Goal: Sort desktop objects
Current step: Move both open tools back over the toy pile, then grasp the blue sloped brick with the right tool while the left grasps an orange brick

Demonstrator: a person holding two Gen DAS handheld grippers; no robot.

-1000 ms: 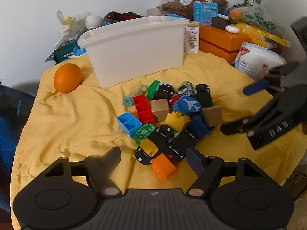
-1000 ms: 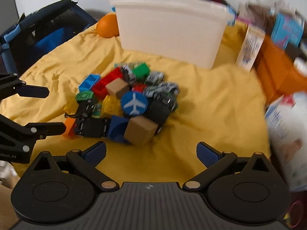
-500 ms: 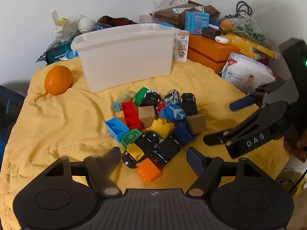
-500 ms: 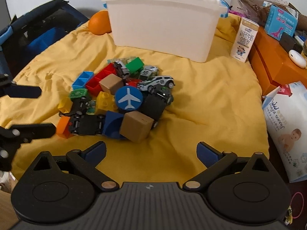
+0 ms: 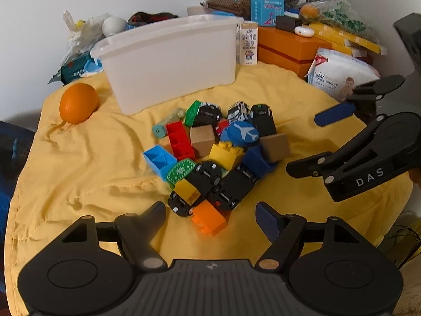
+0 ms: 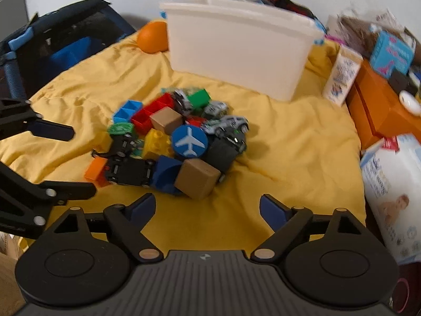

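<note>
A pile of toys lies on the yellow cloth (image 5: 79, 171): a blue disc with a white plane (image 5: 243, 133) (image 6: 189, 141), two brown cubes (image 6: 197, 181), a yellow brick (image 5: 226, 154), an orange brick (image 5: 209, 220), and black toy cars (image 5: 231, 187). Behind the pile stands a white bin (image 5: 171, 60) (image 6: 236, 52). My left gripper (image 5: 210, 216) (image 6: 83, 160) is open at the pile's near edge, with the orange brick just ahead of its tips and untouched. My right gripper (image 6: 206, 205) (image 5: 304, 144) is open beside the pile, its jaws closing with nothing between them.
An orange fruit (image 5: 78, 103) sits left of the bin. Orange boxes (image 5: 286, 47), a milk carton (image 5: 248, 43), a wipes pack (image 5: 339, 73) and bags crowd the back and right. A dark blue chair (image 6: 60, 50) stands off the cloth's left edge.
My right gripper's jaws have narrowed a little. Both views have shifted slightly over the pile. The toys have not moved.
</note>
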